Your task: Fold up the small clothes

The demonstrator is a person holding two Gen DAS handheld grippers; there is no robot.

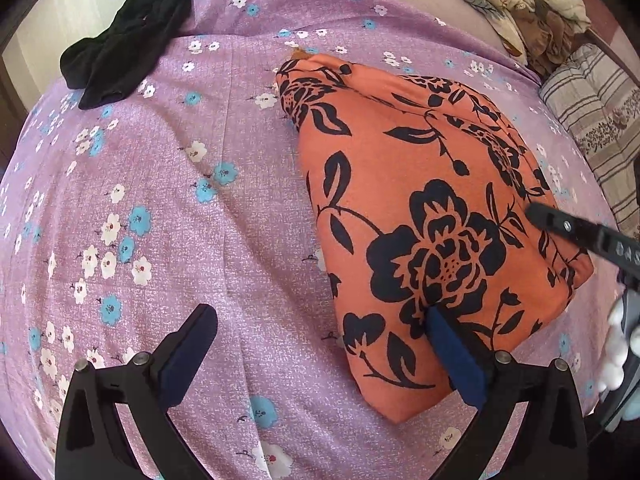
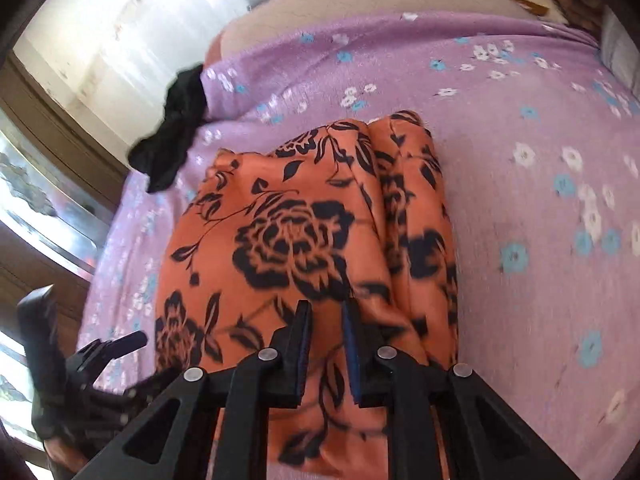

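An orange garment with black flowers lies folded into a compact shape on the purple flowered bedsheet. My left gripper stands open wide. Its right finger rests on the garment's near corner and its left finger is over bare sheet. My right gripper hovers over the garment's near end, jaws almost together, and I see no fabric pinched between them. In the left wrist view its tip reaches in over the garment's right edge. The right wrist view is motion-blurred.
A crumpled black garment lies at the sheet's far left edge. A heap of cream patterned clothes and a striped cushion sit at the far right. A wall and a window frame border the bed on the left.
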